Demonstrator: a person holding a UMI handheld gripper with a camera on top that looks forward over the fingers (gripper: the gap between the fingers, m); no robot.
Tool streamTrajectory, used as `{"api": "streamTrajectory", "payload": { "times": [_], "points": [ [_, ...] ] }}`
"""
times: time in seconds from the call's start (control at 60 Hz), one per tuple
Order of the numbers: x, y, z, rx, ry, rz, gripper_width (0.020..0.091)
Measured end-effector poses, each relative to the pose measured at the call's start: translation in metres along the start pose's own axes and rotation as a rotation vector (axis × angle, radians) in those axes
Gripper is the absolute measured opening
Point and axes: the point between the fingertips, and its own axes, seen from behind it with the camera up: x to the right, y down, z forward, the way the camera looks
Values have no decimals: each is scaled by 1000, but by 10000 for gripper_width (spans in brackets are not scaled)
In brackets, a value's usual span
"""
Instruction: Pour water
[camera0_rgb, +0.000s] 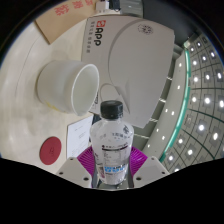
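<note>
the whole room looks tipped over from here: a ceiling with rows of small lights (200, 100) sweeps down one side, edged by a green strip. ahead sits a big white appliance (140, 60), with a cardboard box (55, 22) beyond it. a white cup (70, 87) lies on its side, its open mouth facing the bottle. the clear water bottle (110, 140) stands between the fingers, long axis running straight away from the gripper (110, 165), black cap on and pointing forward. both pink pads (88, 160) press its sides, clamped tight.
</note>
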Motion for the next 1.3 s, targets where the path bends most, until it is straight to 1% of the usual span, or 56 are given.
{"api": "streamTrajectory", "payload": {
  "times": [0.067, 0.15, 0.283, 0.383, 0.483, 0.55, 0.617, 0.717, 0.783, 0.85, 1.0, 1.133, 1.3],
  "points": [
    [3, -1, 2, 3, 22, -70, 412],
    [8, -8, 2, 30, 53, -132, 413],
    [11, -14, 0, 48, 56, -157, 411],
    [9, -13, -3, 54, 26, -73, 413],
    [8, -12, -6, 82, -34, 112, 416],
    [11, -5, -10, 84, -83, 297, 416],
    [9, -1, -14, 87, -141, 500, 414],
    [5, 4, -20, 123, -254, 782, 422],
    [-2, 7, -23, 140, -327, 947, 423],
    [-14, 12, -24, 137, -375, 1084, 423],
    [-41, 14, -25, 155, -494, 1363, 423],
    [-59, 12, -19, 186, -537, 1477, 423],
    [-86, 3, -13, 193, -594, 1579, 428]
  ]
}}
